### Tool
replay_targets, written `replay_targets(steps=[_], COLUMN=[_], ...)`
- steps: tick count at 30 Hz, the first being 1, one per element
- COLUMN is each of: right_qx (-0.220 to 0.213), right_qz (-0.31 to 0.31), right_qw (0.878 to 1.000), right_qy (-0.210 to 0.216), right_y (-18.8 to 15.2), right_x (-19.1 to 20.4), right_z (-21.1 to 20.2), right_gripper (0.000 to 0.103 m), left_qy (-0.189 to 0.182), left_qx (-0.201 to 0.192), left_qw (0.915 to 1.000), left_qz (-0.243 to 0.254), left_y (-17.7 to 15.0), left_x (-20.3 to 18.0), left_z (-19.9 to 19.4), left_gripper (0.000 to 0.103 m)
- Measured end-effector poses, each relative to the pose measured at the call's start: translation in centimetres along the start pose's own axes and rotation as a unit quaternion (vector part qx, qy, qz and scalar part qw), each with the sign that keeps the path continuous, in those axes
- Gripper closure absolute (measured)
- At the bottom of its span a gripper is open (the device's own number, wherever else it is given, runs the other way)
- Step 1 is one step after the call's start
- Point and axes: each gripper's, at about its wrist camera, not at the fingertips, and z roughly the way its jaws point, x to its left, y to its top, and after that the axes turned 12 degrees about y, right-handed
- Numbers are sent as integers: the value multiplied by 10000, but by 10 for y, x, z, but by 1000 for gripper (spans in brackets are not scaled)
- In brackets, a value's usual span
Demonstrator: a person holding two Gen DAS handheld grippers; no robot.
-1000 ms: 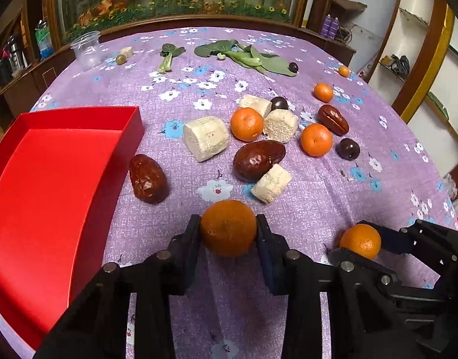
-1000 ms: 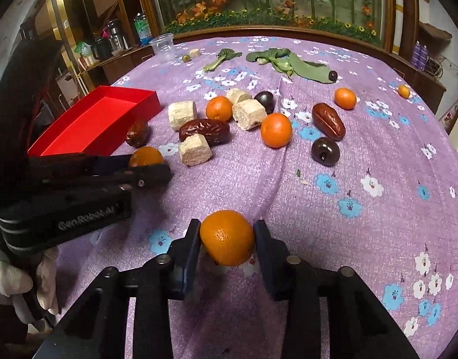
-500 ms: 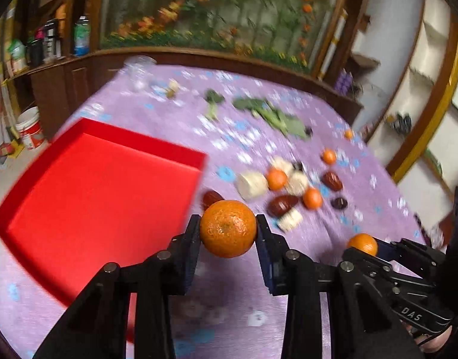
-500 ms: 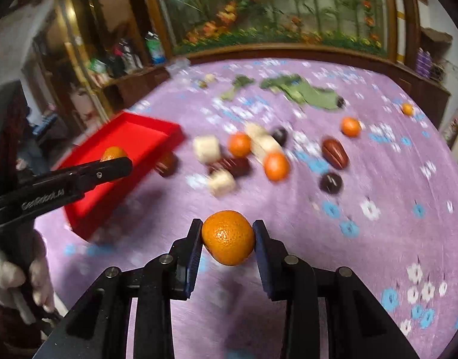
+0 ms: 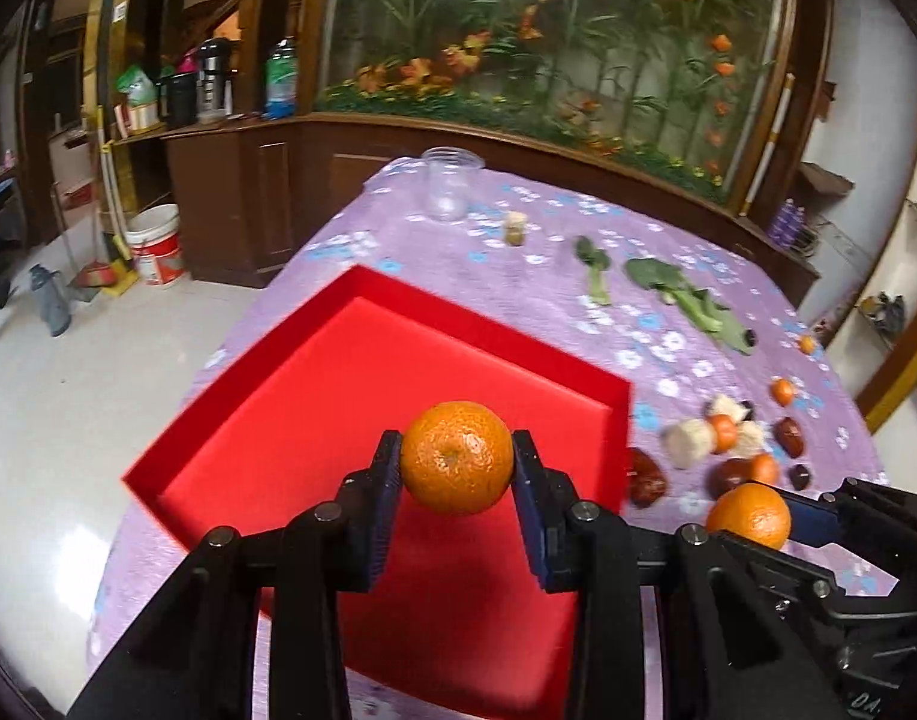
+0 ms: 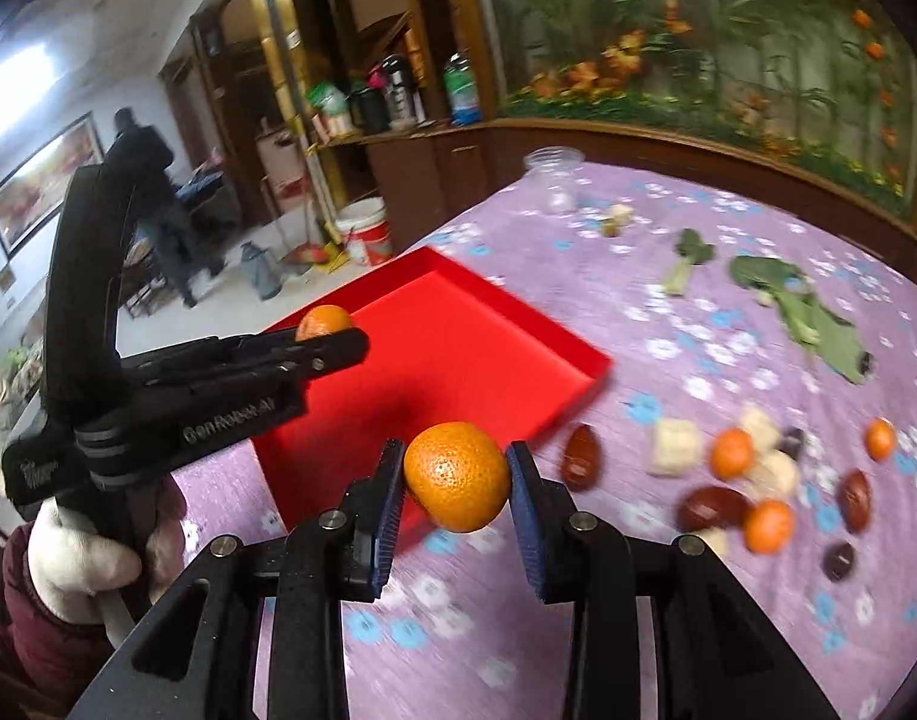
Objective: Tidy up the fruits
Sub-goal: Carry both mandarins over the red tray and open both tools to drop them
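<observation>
Two oranges are up off the bench, one pinched across its middle by each gripper's fingers: the left gripper [image 5: 457, 468] holds its orange [image 5: 457, 457] over the red tray [image 5: 290, 408], seemingly ready to drop it in. The right gripper [image 6: 457, 480] carries the second orange [image 6: 457, 476] just short of the tray's near corner. Farther right the other fruit [image 6: 758, 480] lies scattered on the purple cloth [image 6: 698, 324], not yet sorted.

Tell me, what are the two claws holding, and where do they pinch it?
Each holds a mandarin by its sides: the left claw grips one mandarin, the right claw grips another mandarin.
</observation>
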Motion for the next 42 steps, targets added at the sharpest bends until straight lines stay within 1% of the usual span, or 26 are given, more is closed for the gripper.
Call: replay_targets(steps=[3, 6, 10, 14, 26, 29, 30, 32, 33, 34, 35, 37, 38, 39, 42], right_qx=[118, 223, 290, 319, 528, 549, 550, 563, 569, 567, 560, 517, 495, 456, 385], right_qz=[-11, -16, -13, 38, 226, 280, 293, 303, 311, 327, 340, 356, 345, 331, 320], right_qw=[9999, 9996, 9993, 9993, 9981, 9978, 9978, 9976, 9975, 9975, 9974, 9975, 9978, 9980, 9984], right_qy=[124, 182, 214, 200, 226, 236, 241, 263, 269, 283, 300, 318, 291, 277, 263], right_y=[7, 10, 8, 9, 8, 8, 8, 7, 7, 7, 7, 7, 8, 8, 8], right_x=[5, 10, 13, 11, -2, -4, -5, -5, -5, -5, -6, -5, -5, -4, -2], right_z=[21, 36, 43, 49, 83, 86, 88, 90, 90, 91, 91, 89, 88, 85, 79], right_gripper=[66, 66, 66, 66, 65, 65, 65, 65, 65, 65, 63, 58, 53, 50, 49], left_qy=[241, 295, 318, 327, 642, 660, 666, 688, 705, 711, 712, 728, 729, 726, 758], left_qx=[-34, -16, 18, 62, 318, 364, 366, 343, 319, 305, 276, 246, 234, 214, 163], left_qw=[9997, 9996, 9995, 9994, 9972, 9968, 9968, 9967, 9967, 9966, 9967, 9967, 9967, 9967, 9966], left_qz=[34, -15, -63, -82, -218, -248, -252, -258, -261, -267, -267, -262, -276, -293, -284], left_y=[-4, -7, -10, -11, -14, -13, -13, -12, -12, -11, -11, -10, -10, -9, -8], left_x=[6, 12, 14, 16, 25, 27, 27, 27, 27, 27, 27, 25, 26, 26, 24], left_z=[4, 7, 11, 15, 43, 45, 45, 45, 44, 43, 41, 38, 37, 34, 29], left_gripper=[69, 69, 69, 69, 68, 67, 66, 58, 55, 49, 45, 40, 38, 37, 36])
